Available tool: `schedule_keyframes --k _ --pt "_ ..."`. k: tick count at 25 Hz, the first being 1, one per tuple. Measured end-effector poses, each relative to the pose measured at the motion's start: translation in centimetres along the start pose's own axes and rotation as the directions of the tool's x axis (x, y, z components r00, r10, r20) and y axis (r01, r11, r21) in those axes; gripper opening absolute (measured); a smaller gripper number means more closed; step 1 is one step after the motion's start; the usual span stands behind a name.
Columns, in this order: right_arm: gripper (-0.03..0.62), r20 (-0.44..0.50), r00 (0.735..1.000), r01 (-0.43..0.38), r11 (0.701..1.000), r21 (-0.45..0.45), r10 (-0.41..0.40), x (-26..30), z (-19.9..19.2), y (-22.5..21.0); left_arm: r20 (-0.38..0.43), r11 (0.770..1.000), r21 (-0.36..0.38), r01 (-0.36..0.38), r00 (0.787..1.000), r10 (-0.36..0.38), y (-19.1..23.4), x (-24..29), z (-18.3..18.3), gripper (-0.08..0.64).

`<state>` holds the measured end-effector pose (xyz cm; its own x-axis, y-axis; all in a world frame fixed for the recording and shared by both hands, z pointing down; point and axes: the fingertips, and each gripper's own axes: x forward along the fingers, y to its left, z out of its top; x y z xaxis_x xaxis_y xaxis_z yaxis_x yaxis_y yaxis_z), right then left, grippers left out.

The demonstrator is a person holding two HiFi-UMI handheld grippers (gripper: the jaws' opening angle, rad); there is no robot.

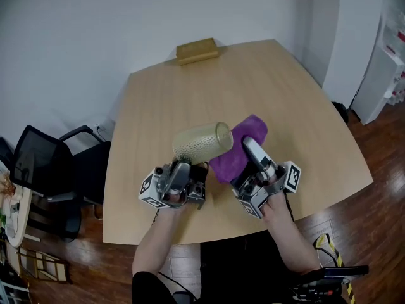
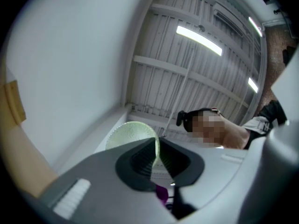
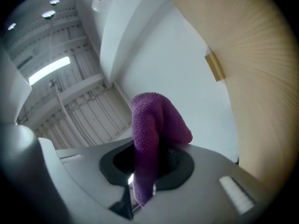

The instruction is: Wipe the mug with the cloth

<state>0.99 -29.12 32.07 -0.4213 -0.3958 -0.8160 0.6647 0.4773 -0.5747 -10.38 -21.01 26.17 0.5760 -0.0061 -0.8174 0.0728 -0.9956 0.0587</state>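
Left tool [image 2: 156,164] tilted steeply up, jaws clamped on the thin wall of the mug [image 1: 202,142]. Mug held sideways above the counter [image 1: 190,87], mouth toward the right. Right tool [image 3: 145,169] also angled up, jaws pinching the purple cloth [image 1: 235,154], just beside the mug's mouth.

A tan block [image 1: 197,50] lies at the far edge of the wooden table [image 1: 297,94]; a black chair [image 1: 44,163] stands at its left.

Tabletop [image 1: 304,106] bare across middle and right side: open passage. Only thing standing on it: block [image 1: 197,50] at far edge. Above near edge, mug [image 1: 201,142] and cloth [image 1: 243,144], held close together, obstruct the centre. Chair [image 1: 50,163] crowds left side.
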Motion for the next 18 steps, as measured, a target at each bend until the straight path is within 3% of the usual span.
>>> schedule_keyframes --k 3,6,9,12,15,18 --pt "0.052 0.028 0.994 -0.105 0.993 -0.058 0.107 0.3 1.1 2.6 0.049 0.999 0.016 -0.038 0.998 0.037 0.7 -0.6 1.2 0.044" --pt "0.052 -0.068 0.992 -0.109 0.994 -0.03 0.107 1.4 -2.3 1.8 0.04 0.999 0.031 -0.043 0.998 0.042 0.8 -0.5 1.0 0.044" --pt "0.052 -0.175 0.984 -0.038 0.999 0.013 0.039 1.8 -6.5 -0.6 0.018 0.999 0.044 -0.018 1.0 0.017 0.1 -0.1 0.4 0.046" --pt "0.052 -0.255 0.963 0.09 0.996 -0.007 -0.089 1.1 -8.2 -3.5 -0.017 0.999 0.052 0.008 1.0 -0.007 -0.5 0.0 0.1 0.051" --pt "0.052 -0.279 0.945 0.156 0.984 -0.083 -0.173 0.3 -6.9 -4.0 -0.021 0.999 0.02 0.026 0.999 -0.025 -0.6 -0.2 0.2 0.044" --pt "0.052 -0.174 0.982 0.053 0.991 -0.123 -0.074 0.3 -2.2 -0.6 -0.016 0.998 -0.006 0.07 0.997 -0.07 -1.3 0.1 0.3 0.044"
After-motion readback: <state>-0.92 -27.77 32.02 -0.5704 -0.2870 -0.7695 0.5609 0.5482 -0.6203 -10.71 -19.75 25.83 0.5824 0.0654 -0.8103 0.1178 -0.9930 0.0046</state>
